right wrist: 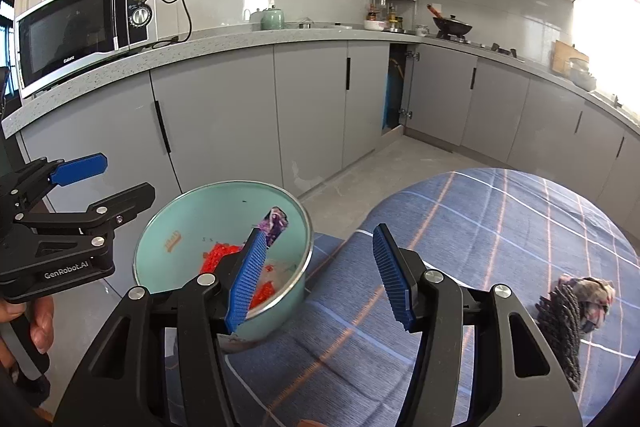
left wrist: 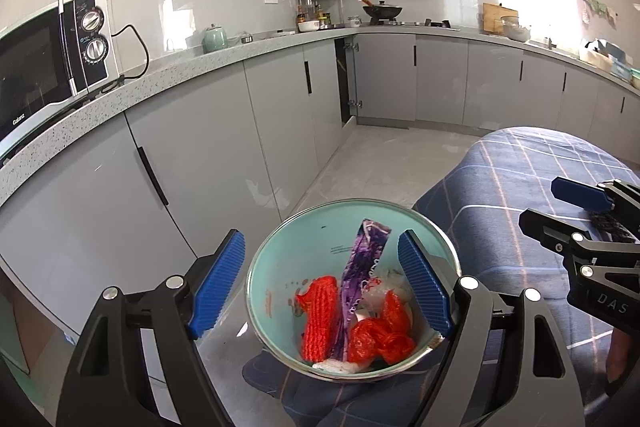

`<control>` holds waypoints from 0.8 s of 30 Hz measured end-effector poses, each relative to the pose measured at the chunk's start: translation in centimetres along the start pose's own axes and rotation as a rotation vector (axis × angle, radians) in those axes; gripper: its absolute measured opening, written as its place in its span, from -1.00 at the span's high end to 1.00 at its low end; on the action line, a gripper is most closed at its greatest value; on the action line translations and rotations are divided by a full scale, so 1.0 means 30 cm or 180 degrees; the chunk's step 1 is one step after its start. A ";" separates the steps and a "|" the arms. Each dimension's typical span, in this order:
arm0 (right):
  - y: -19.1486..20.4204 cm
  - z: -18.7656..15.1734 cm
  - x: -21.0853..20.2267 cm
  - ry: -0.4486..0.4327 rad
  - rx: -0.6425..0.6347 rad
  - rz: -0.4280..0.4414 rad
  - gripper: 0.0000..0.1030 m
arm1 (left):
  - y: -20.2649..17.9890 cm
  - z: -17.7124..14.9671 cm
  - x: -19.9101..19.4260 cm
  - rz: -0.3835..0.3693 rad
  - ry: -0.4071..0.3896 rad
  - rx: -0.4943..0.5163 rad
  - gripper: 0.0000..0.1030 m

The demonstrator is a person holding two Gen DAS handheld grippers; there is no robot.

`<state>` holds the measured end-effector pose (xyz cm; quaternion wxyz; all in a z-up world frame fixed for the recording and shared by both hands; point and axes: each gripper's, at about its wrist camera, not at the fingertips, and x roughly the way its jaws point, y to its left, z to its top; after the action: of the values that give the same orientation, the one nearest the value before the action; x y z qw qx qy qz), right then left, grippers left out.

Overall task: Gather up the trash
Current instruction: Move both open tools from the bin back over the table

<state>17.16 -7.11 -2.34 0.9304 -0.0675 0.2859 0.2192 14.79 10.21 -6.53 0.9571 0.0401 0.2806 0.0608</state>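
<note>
Both my grippers, left gripper (left wrist: pixel 320 287) and right gripper (right wrist: pixel 320 275), gape empty; the limp, light rag bundle (right wrist: pixel 576 311) right of my right fingers wants pinching mid-bunch.

A silver microwave oven (right wrist: pixel 86 27) was seen on the speckled grey bench (right wrist: pixel 224 41), with a pale green kettle (right wrist: pixel 273 19) further along and a black wok (right wrist: pixel 452 24) beyond.
</note>
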 end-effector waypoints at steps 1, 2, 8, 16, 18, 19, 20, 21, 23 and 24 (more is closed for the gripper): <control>-0.004 -0.002 -0.005 -0.0003 0.0001 -0.0014 -0.10 | -0.008 0.000 -0.005 -0.0005 -0.0012 0.0009 -0.57; -0.012 -0.006 -0.012 -0.0006 0.0005 -0.0037 -0.11 | -0.014 0.000 -0.009 -0.0011 -0.0022 0.0012 -0.58; -0.067 -0.038 -0.048 -0.0005 0.0049 -0.0157 -0.14 | -0.062 -0.001 -0.020 -0.0080 -0.0045 0.0028 -0.58; -0.146 -0.091 -0.091 0.0046 0.0079 -0.0351 -0.18 | -0.143 0.013 -0.034 -0.0193 -0.0085 0.0120 -0.61; -0.167 -0.100 -0.103 0.0045 0.0109 -0.0392 -0.20 | -0.172 0.020 -0.038 -0.0231 -0.0101 0.0169 -0.61; -0.181 -0.106 -0.110 0.0049 0.0125 -0.0421 -0.21 | -0.184 0.022 -0.041 -0.0249 -0.0110 0.0191 -0.61; -0.192 -0.110 -0.115 0.0052 0.0136 -0.0436 -0.21 | -0.199 0.025 -0.045 -0.0270 -0.0123 0.0217 -0.62; -0.202 -0.115 -0.121 0.0053 0.0146 -0.0454 -0.21 | -0.213 0.029 -0.048 -0.0285 -0.0135 0.0240 -0.62; -0.223 -0.125 -0.131 0.0060 0.0167 -0.0497 -0.22 | -0.236 0.035 -0.052 -0.0313 -0.0154 0.0268 -0.65; -0.235 -0.131 -0.138 0.0062 0.0180 -0.0517 -0.22 | -0.244 0.036 -0.055 -0.0321 -0.0163 0.0278 -0.67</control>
<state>15.27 -15.92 -3.27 0.9439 -0.0664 0.2945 0.1341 14.69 2.68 -5.55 0.9631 0.0692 0.2601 -0.0009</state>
